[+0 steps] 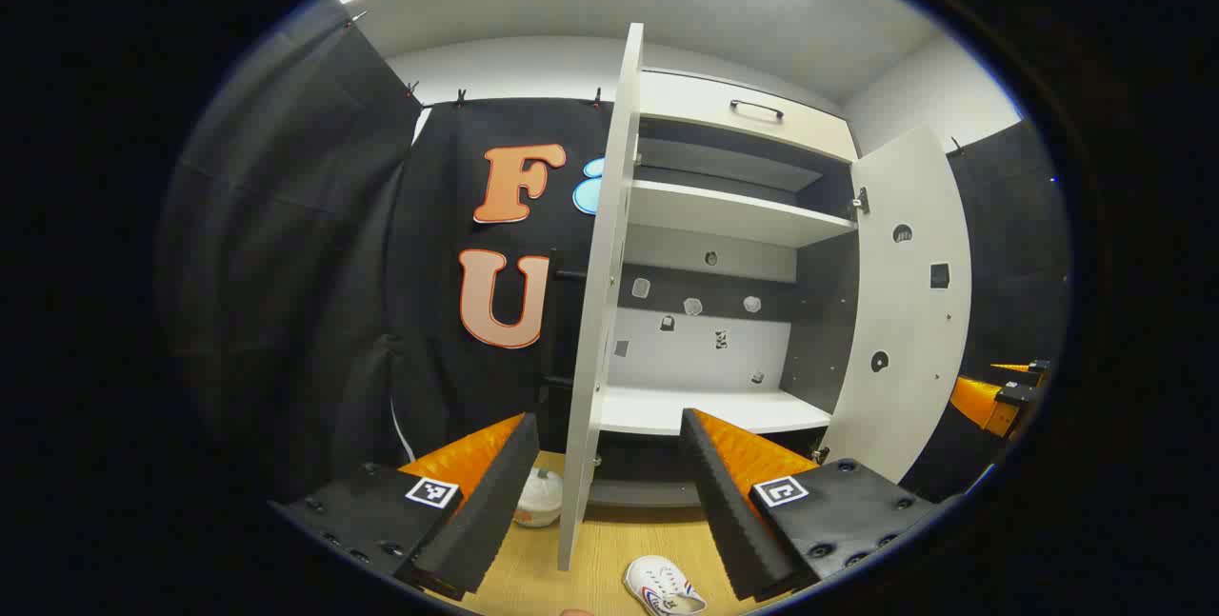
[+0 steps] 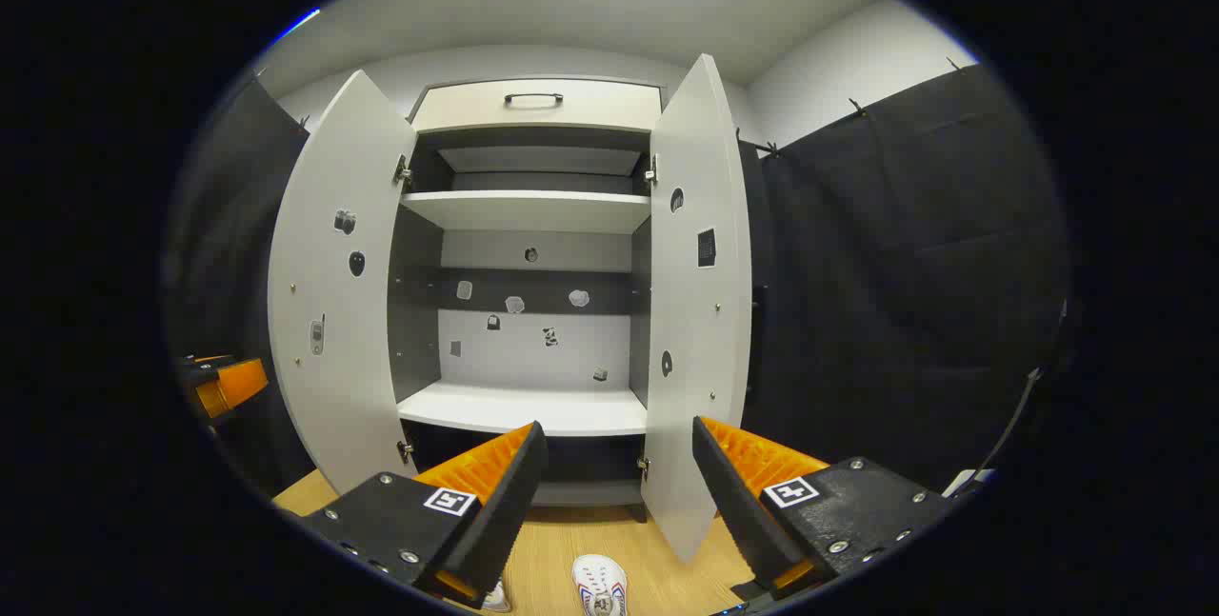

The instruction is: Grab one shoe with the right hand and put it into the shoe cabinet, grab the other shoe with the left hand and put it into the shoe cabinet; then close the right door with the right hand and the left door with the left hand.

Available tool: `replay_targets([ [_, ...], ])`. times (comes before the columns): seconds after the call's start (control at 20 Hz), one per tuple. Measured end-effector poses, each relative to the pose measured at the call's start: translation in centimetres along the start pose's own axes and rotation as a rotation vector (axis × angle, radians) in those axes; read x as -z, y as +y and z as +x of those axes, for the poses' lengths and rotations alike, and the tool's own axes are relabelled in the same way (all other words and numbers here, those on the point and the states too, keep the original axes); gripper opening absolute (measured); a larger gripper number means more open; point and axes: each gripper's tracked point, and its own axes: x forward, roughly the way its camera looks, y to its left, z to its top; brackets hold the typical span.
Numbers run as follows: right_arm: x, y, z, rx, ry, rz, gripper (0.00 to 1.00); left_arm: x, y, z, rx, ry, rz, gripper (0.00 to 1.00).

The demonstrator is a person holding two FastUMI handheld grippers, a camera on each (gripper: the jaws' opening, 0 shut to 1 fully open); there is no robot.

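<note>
In the left gripper view, the left gripper (image 1: 605, 492) hangs in front of the shoe cabinet (image 1: 724, 216) with its fingers spread wide and nothing between them. Just past its left finger a white shoe (image 1: 539, 498) sits on the wooden floor (image 1: 590, 568), on the outer side of the left door (image 1: 600, 311), which stands edge-on and fully open. A second white shoe (image 1: 664, 587) with coloured stripes lies on the floor nearer the camera, on the cabinet side of that door. Further right, the lower shelf (image 1: 705, 409) is bare, and the right door (image 1: 905, 311) is swung open too.

In the right gripper view, the right gripper (image 2: 619, 502) faces the cabinet squarely, its fingers also held apart and gripping nothing. The striped shoe lies on the floor between them, toe toward the cabinet, below the open shelf.

Judging from this, the task is at its very start: both shoes are on the floor, both doors open. The next move calls for the right gripper to drop down over the striped shoe, close on its sides, and lift it clear of the cabinet's base onto the shelf
</note>
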Motion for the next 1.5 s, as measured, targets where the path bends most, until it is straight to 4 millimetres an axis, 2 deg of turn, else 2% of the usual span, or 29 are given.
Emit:
replay_targets([
  [0.05, 0.1, 0.0, 0.1, -0.003, 0.001, 0.000, 0.94, -0.2, 0.2, 0.0, -0.007, -0.004, 0.006, 0.96],
  [0.15, 0.2, 0.0, 0.6, -0.011, 0.006, -0.003, 0.94, -0.7, 0.9, -0.1, -0.031, -0.016, 0.022, 0.94],
  [0.3, 0.1, 0.1, 1.3, -0.021, 0.003, 0.002, 0.94, -1.7, 1.3, -0.5, -0.051, -0.045, 0.037, 0.96],
  [0.35, 0.1, 0.1, 1.4, -0.022, 0.001, 0.006, 0.94, -1.9, 1.2, -0.6, -0.051, -0.050, 0.039, 0.99],
  [0.4, 0.2, 0.1, 1.4, -0.023, 0.002, 0.007, 0.94, -2.0, 1.1, -0.8, -0.049, -0.053, 0.039, 0.96],
  [0.45, 0.2, 0.2, 1.5, -0.025, 0.003, 0.008, 0.94, -1.9, 1.0, -0.7, -0.047, -0.053, 0.039, 0.99],
  [1.05, 1.1, -1.3, 1.5, -0.009, 0.018, 0.001, 0.94, -2.3, -0.9, -0.5, -0.020, -0.061, 0.053, 0.96],
  [1.15, 1.7, -1.5, 1.5, -0.009, 0.031, 0.006, 0.94, -2.0, -1.2, -0.6, -0.016, -0.054, 0.054, 0.94],
  [1.5, 5.3, -1.4, 1.7, -0.028, 0.111, 0.011, 0.94, -1.5, -1.1, -1.3, -0.028, -0.036, 0.052, 0.96],
])
